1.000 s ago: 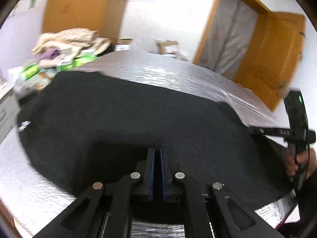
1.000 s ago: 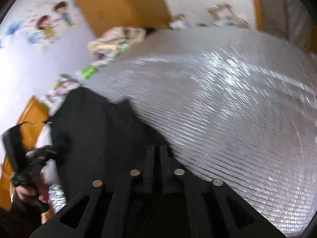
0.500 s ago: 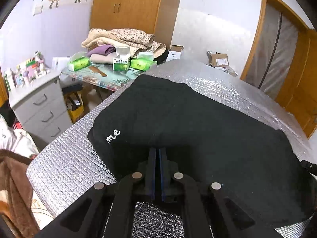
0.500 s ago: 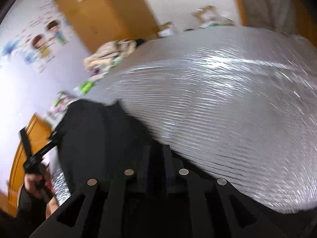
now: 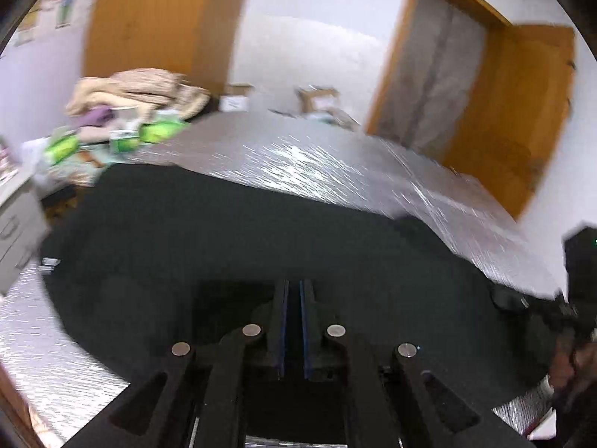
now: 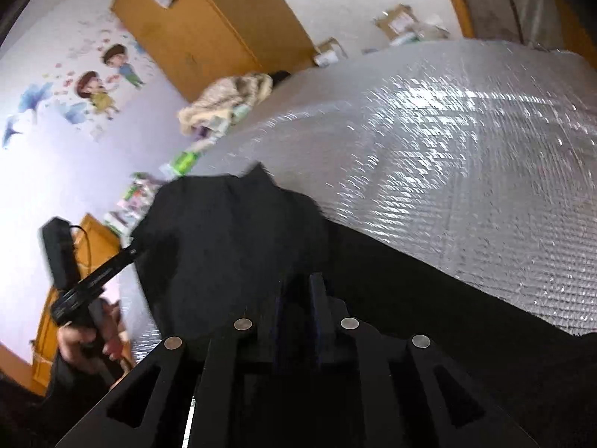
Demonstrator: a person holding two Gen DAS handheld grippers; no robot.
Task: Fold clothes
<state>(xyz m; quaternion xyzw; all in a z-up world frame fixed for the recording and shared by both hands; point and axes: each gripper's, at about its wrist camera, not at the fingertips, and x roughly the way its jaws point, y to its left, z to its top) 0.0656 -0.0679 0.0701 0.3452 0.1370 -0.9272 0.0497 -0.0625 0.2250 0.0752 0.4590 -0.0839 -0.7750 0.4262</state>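
A black garment lies spread on the silver quilted table. My left gripper is shut on its near edge, blue pads pressed together over the cloth. My right gripper is shut on the garment's other near edge, the cloth bunched up over its fingers. The right gripper also shows at the right edge of the left wrist view, and the left gripper with the hand holding it shows at the left of the right wrist view. Both views are motion-blurred.
A side table with a beige blanket pile and green tissue packs stands beyond the table's far left. A grey drawer unit is at left. Wooden wardrobe and door stand behind. Bare silver table surface stretches ahead.
Both grippers have moved with the garment held; the left view has swung back down low over the cloth, and in the right view the cloth has lifted and bunched higher over the fingers.
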